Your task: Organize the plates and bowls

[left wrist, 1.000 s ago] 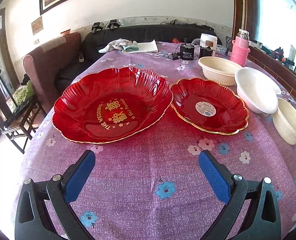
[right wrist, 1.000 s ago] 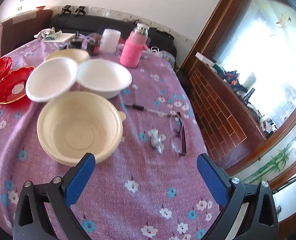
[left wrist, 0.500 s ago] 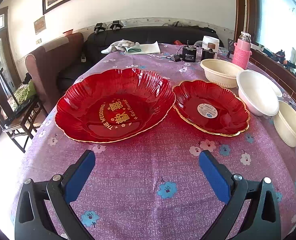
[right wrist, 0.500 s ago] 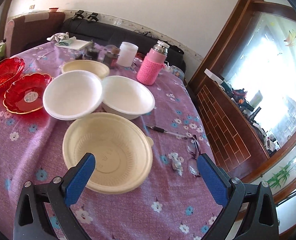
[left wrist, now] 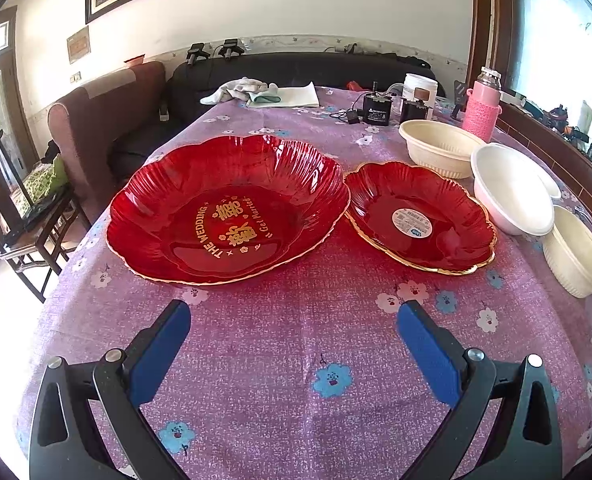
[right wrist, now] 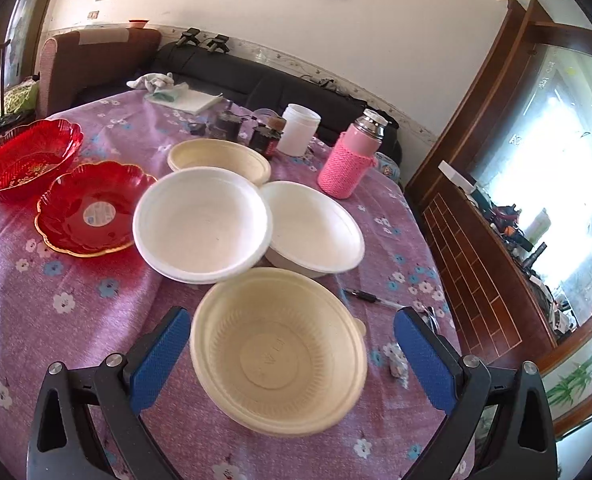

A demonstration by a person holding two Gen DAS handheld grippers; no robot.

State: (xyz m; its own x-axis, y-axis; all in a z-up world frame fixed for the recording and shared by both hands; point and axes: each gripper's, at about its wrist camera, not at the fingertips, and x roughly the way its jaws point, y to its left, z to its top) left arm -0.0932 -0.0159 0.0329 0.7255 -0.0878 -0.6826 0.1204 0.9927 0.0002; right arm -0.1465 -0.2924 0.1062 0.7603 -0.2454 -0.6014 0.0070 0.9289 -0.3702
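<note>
Nothing stacked yet: both grippers spread wide and empty, left gripper [left wrist: 294,326] short of large red plate [left wrist: 228,208] beside small red plate [left wrist: 419,216], right gripper [right wrist: 292,334] straddling nearest cream bowl [right wrist: 278,350], white bowls [right wrist: 202,224] beyond.

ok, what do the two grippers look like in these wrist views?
Both look identical. The left gripper and right gripper each have two black plastic finger arms with triangular cut-outs and silver screw heads at the joints. Each finger carries a flat rectangular blue pad on its inner face. No cables, markings, hands or sleeves are visible.
</note>
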